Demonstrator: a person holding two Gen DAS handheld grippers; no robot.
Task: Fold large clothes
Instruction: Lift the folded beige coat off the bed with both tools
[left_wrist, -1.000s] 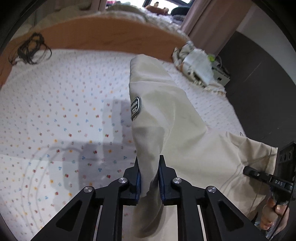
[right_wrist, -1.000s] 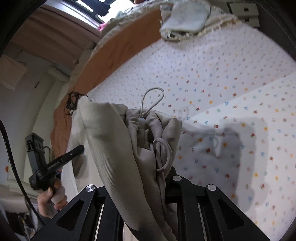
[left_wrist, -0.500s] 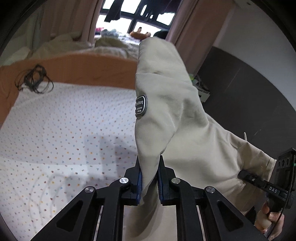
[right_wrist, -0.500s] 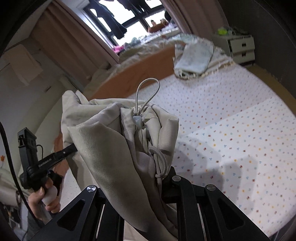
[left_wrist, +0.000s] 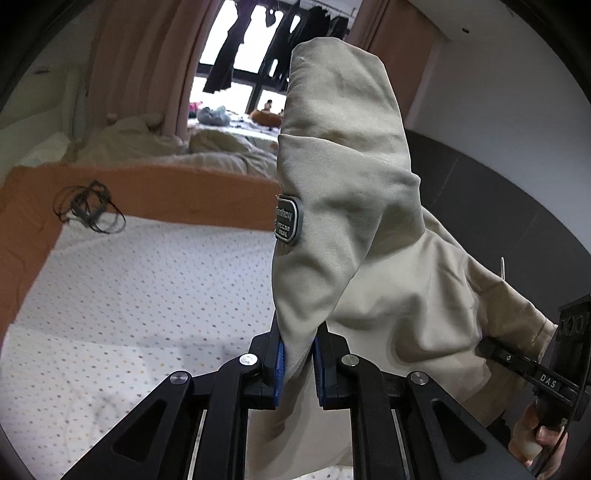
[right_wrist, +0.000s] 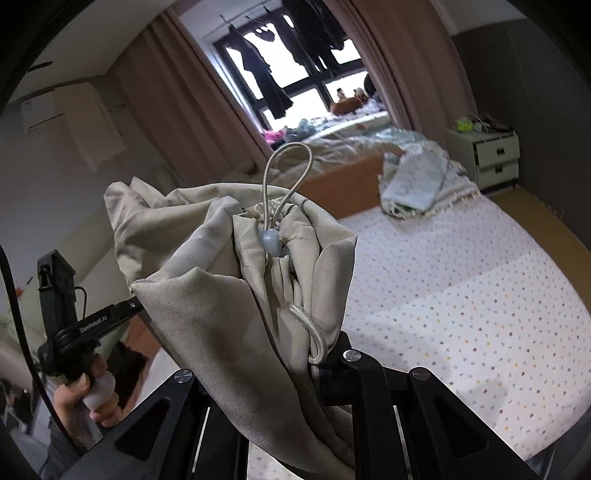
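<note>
Beige jacket (left_wrist: 354, 229), a large garment of smooth cloth, hangs in the air above the bed, held up between the two hand-held grippers. The left gripper (left_wrist: 297, 363) is clamped on a fold of it: the cloth runs down between the blue pads (left_wrist: 279, 363), which press it from both sides, and rises in front of the camera as a tall peak. A dark oval patch (left_wrist: 288, 219) with pale lettering sits on the left edge of that peak. From there the cloth sweeps to the right toward the right gripper, whose black body shows at the right edge of the left wrist view, with a hand (left_wrist: 535, 432) around its handle.

In the right wrist view the right gripper (right_wrist: 295, 373) is closed on a thick bunched mass of the jacket (right_wrist: 207, 295). The bundle covers the left finger completely; only the right finger's upper part shows beside the cloth. A pale elastic drawcord (right_wrist: 286, 177) loops up out of the gathered hem through a translucent toggle (right_wrist: 270, 240), and a second loop of cord hangs lower against the right finger. At the left edge of this view the person's other hand (right_wrist: 86, 395) grips the left tool's handle.

Below lies the mattress (right_wrist: 461, 295), covered in a white sheet with small coloured dots. A folded pale cloth (right_wrist: 417, 184) rests at its far edge, near the orange bed frame (left_wrist: 166, 195). A tangle of black cable (left_wrist: 88, 206) lies at the far left corner of the sheet.
</note>
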